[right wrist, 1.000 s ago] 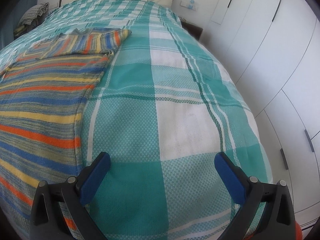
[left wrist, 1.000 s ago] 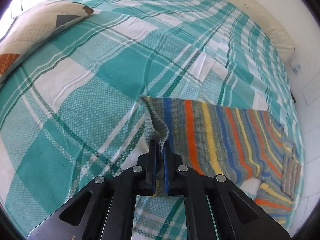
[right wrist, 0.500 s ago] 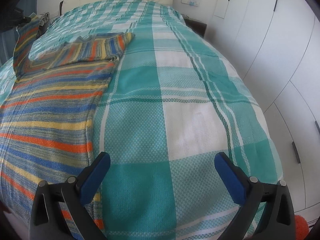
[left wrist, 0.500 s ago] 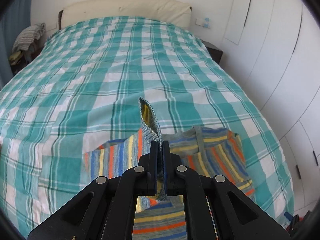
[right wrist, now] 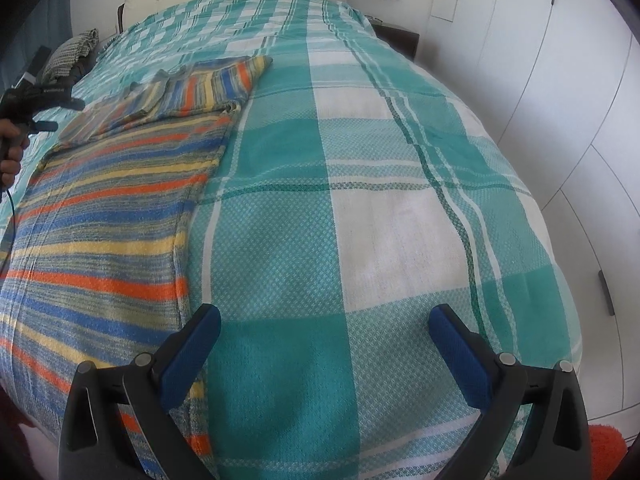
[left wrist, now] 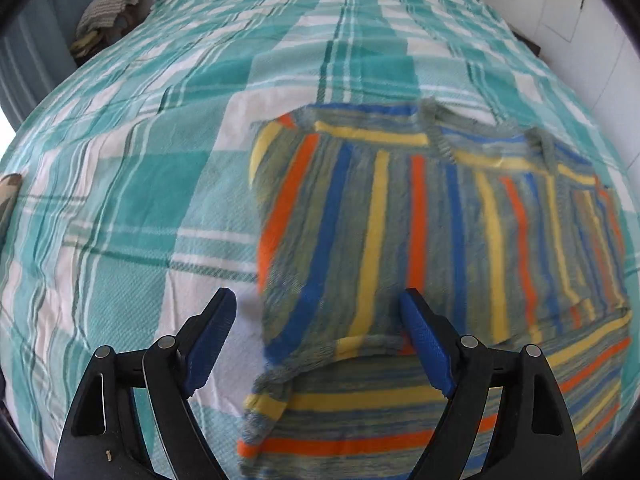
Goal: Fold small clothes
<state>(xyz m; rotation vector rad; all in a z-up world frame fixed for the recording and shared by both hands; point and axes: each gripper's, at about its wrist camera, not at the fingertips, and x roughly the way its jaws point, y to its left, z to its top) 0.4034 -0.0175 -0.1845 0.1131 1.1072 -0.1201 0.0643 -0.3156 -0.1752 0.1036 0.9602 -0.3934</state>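
Striped sweater (left wrist: 420,240) lies flat on the teal plaid bedspread (left wrist: 160,184), filling the centre and right of the left wrist view and the left side of the right wrist view (right wrist: 104,216). One sleeve (left wrist: 352,216) is folded in across the body, its stripes running up the frame while the body's stripes below it run across, so the crossed pattern marks where the fold sits. Its cuff end reaches toward the lower middle of the left view, just ahead of the left gripper (left wrist: 316,336), which hovers over it with jaws spread wide and nothing between them; my guess is the sleeve has been laid there on purpose to narrow the garment before the body is doubled over.

In the right wrist view the sweater's long axis runs from the lower left corner up toward the upper left, with the neckline end (right wrist: 216,80) farthest away near the top and the hem nearest the camera. The straight side edge stands out cleanly against the plaid. The right gripper (right wrist: 324,344) hangs over bare bedspread beside that edge, jaws wide apart and empty, likely waiting its turn for the other side.

At the far left of the right view the person's hand (right wrist: 12,148) shows on the handle of the other tool. A bundle of grey cloth (left wrist: 112,4) sits off the bed's far corner in the upper left of the left view
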